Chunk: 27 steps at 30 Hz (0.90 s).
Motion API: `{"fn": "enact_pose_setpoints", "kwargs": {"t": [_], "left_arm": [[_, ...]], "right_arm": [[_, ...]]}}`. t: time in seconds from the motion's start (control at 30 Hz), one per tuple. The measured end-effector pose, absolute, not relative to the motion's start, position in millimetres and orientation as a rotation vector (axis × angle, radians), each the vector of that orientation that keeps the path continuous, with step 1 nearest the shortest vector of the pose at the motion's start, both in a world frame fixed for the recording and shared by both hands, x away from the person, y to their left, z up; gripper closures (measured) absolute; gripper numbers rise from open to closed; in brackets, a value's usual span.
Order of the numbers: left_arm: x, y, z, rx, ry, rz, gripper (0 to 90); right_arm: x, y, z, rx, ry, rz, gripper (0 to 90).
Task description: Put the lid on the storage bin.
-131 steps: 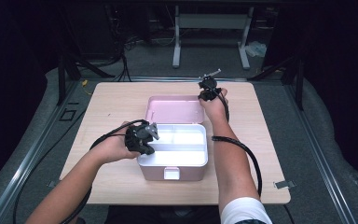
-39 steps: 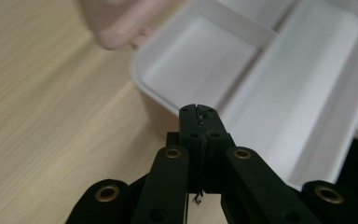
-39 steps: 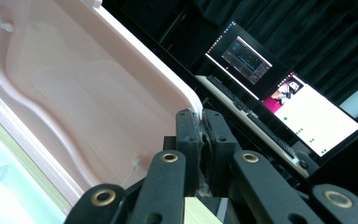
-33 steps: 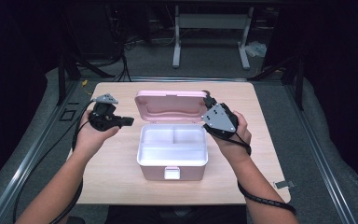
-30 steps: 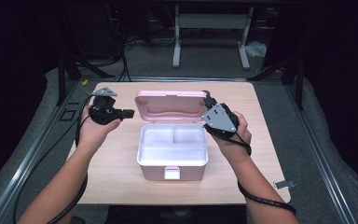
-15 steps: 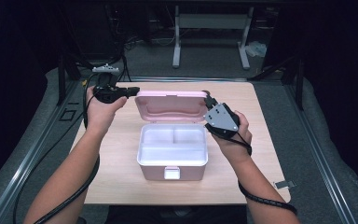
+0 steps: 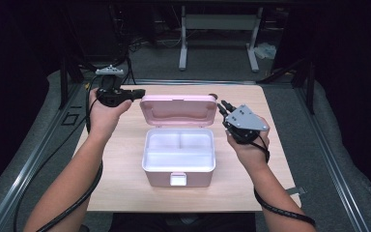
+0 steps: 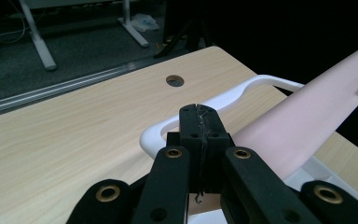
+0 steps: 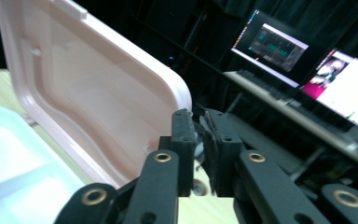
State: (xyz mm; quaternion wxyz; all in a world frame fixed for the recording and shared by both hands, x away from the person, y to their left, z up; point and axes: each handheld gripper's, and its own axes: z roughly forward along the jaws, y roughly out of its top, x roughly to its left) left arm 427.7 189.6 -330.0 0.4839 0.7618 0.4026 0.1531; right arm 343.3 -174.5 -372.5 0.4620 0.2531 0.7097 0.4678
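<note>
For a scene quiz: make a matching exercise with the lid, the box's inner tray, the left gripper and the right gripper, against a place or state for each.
Things:
1. lid
2. inner tray
3. left gripper
4. right gripper

Descriptions:
A. white, with compartments, nothing in it
B. pink, standing open at the far side of the box
C. jaws shut, beside the lid's right edge
D. jaws shut, raised near the lid's left corner

Pairs: 1-B, 2-A, 3-D, 4-C
</note>
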Motion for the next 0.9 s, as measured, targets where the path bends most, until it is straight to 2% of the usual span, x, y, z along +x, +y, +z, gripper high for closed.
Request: {"fn": "enact_pose_setpoints", "kwargs": {"t": [0.2, 0.43, 0.9], "left_arm": [[426, 189, -331, 1.856, 0.979, 0.373, 90.0], [422, 191, -333, 1.854, 0.965, 0.366, 90.0], [396, 188, -352, 1.85, 0.883, 0.31, 90.0]], "right_arm": [[364, -192, -361, 0.845, 1.818, 1.324, 89.1], [377, -182, -355, 0.91, 1.853, 1.386, 89.1], [358, -178, -369, 0.888, 1.91, 1.392, 89.1]]}}
